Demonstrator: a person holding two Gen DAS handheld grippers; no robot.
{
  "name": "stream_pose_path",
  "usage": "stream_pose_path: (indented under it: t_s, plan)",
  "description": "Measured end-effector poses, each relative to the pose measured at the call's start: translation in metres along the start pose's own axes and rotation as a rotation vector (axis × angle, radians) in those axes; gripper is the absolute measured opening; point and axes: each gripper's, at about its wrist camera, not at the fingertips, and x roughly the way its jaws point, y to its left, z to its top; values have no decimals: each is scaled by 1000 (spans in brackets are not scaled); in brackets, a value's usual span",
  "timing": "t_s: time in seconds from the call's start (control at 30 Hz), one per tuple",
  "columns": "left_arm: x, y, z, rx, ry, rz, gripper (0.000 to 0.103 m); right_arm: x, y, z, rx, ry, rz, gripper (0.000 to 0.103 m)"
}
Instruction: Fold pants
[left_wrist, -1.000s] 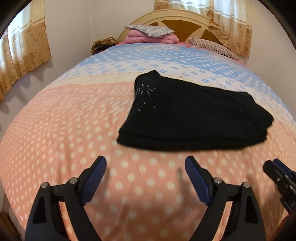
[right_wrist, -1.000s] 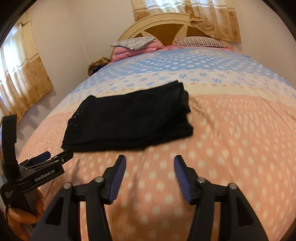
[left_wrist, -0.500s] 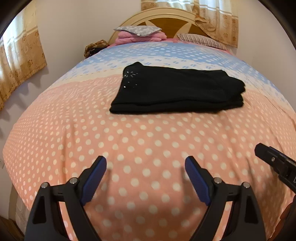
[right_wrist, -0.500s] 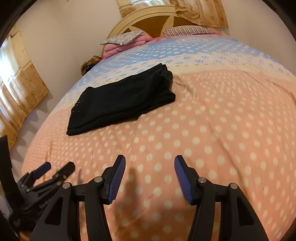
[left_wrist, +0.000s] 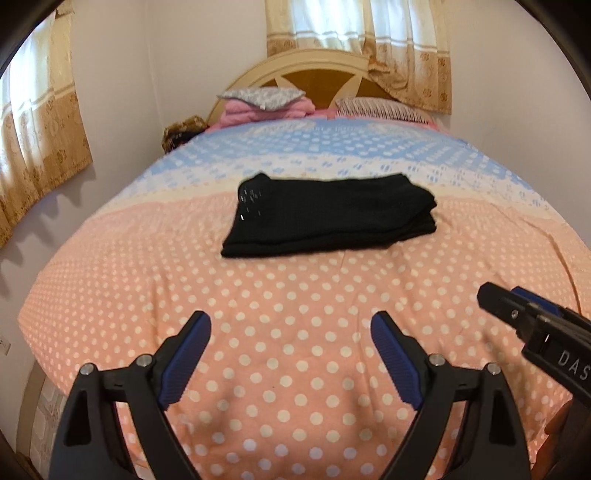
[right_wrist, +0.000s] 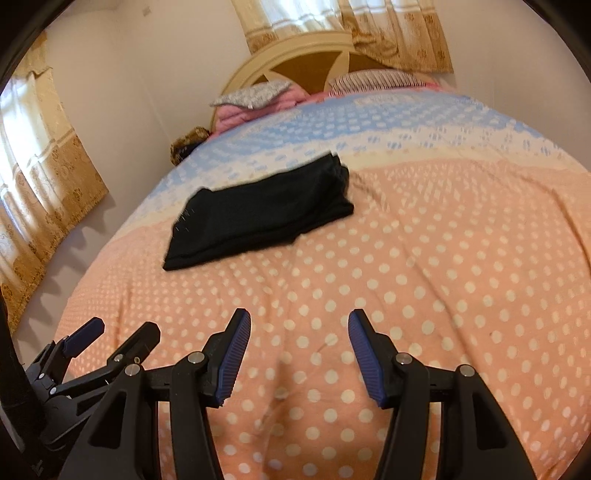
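Both grippers have drawn back from the folded black pants, which now sit farther up the polka-dot bedspread in both wrist views, with more spotted fabric between cloth and fingertips. The left gripper has just been opening a little further (nothing between its blue pads). The right gripper has also risen, bringing the headboard and curtains into fuller view.

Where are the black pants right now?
The pants lie folded mid-bed in both views, where the bedspread's pink part meets its pale band, beyond both empty grippers.
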Motion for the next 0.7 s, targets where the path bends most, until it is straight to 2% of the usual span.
stream_pose_path:
  t_s: [0.1, 0.27, 0.43, 0.57, 0.7]
  plan:
    - [-17, 1, 3, -3, -50, 23, 97, -22, 8, 4, -10, -70, -8, 57]
    - [-39, 4, 8, -11, -119, 19, 103, -60, 25, 11, -54, -200, -24, 58]
    - [-57, 5, 11, -7, -177, 32, 103, -94, 41, 11, -89, -322, -27, 72]
    - [-65, 7, 11, -15, -213, 47, 103, -108, 48, 11, -112, -355, -21, 73]
    - [-67, 11, 11, -40, -200, 21, 103, -114, 47, 10, -97, -360, -18, 73]
